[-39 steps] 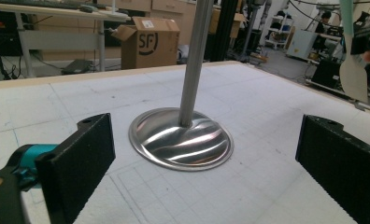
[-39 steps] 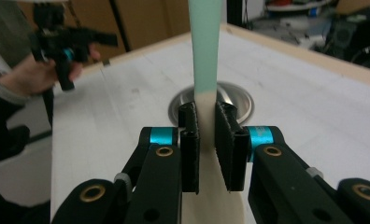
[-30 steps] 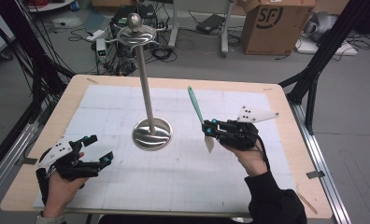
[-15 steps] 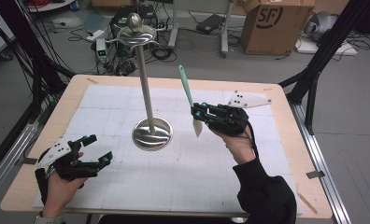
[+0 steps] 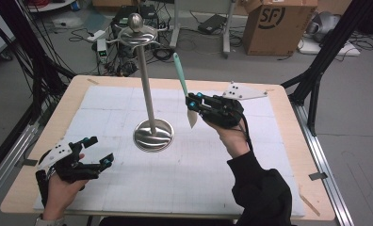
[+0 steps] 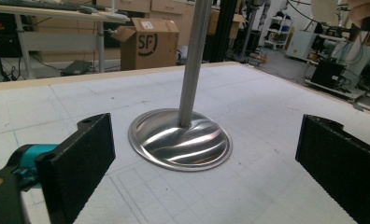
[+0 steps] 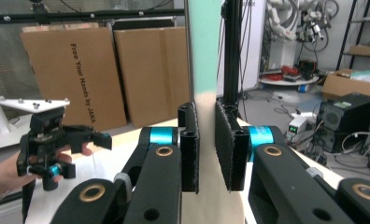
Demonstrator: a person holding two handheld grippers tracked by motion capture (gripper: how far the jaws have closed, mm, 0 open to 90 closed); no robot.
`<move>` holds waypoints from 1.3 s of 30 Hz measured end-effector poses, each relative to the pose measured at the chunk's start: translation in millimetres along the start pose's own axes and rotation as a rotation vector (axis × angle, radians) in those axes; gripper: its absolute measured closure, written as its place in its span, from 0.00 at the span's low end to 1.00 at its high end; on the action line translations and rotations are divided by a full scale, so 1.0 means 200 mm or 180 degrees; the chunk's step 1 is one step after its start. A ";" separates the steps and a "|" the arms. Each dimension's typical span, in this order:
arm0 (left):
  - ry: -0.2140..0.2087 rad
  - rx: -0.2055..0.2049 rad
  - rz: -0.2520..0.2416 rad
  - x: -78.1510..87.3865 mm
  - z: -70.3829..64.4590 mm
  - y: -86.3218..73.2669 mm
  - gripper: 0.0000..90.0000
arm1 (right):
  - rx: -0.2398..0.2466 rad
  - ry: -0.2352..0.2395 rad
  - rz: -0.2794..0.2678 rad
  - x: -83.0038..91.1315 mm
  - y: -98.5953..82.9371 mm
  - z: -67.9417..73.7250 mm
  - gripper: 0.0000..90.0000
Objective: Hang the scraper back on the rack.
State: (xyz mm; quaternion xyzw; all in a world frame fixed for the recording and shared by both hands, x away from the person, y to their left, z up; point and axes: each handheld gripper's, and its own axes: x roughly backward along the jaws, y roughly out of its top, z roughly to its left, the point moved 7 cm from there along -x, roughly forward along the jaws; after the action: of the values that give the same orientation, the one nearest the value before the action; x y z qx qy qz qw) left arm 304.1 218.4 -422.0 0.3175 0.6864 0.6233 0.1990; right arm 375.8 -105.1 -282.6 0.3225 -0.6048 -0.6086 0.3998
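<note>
Stand (image 5: 151,134) at table (image 5: 279,155) centre; spatula (image 5: 183,87) right of stand in right gripper (image 5: 194,104); left gripper (image 5: 97,151) before stand, leftward.

I am working in a robotics lab, not a home or a shop. My wooden table with its white gridded mat (image 5: 128,101) stands on a grey concrete floor (image 5: 354,117) inside black metal frame legs (image 5: 316,75). Tangled black cables and a white power strip (image 5: 96,35) lie on the floor behind it. Brown cardboard shipping boxes (image 5: 279,26) are stacked nearby, and in my right gripper view white robot arms (image 7: 295,18) and shelves of equipment (image 7: 356,107) fill the back of the room
</note>
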 end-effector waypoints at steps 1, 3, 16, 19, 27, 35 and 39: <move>-0.0001 -0.0006 -0.0005 0.00 0.00 0.00 0.06 | 0.0015 0.0009 -0.0016 -0.01 0.01 0.00 0.89; 0.0000 -0.0020 -0.0002 0.00 -0.01 0.00 0.06 | 0.0022 0.0005 -0.0043 -0.02 0.03 0.00 0.89; 0.0031 -0.0027 0.0028 0.01 0.00 -0.01 0.06 | 0.0075 0.0073 -0.0151 -0.09 0.10 0.02 0.89; 0.0026 -0.0044 0.0055 0.01 -0.01 -0.02 0.06 | 0.0085 0.0070 -0.0155 -0.10 0.09 0.01 0.89; 0.0019 -0.0038 0.0068 0.00 -0.02 -0.02 0.06 | 0.0118 0.0011 -0.0198 -0.11 0.10 0.01 0.89; 0.0024 -0.0041 0.0077 0.00 -0.02 -0.02 0.06 | 0.0131 0.0013 -0.0176 -0.12 0.10 0.01 0.89; 0.0021 -0.0038 0.0073 0.00 -0.02 -0.02 0.06 | 0.0134 0.0023 -0.0192 -0.12 0.10 0.02 0.89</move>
State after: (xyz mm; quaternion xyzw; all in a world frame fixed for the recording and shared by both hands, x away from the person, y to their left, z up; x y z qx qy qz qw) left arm 300.4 216.4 -426.2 0.3220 0.6796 0.6307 0.1914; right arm 385.7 -81.6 -264.8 0.3510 -0.6060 -0.6064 0.3766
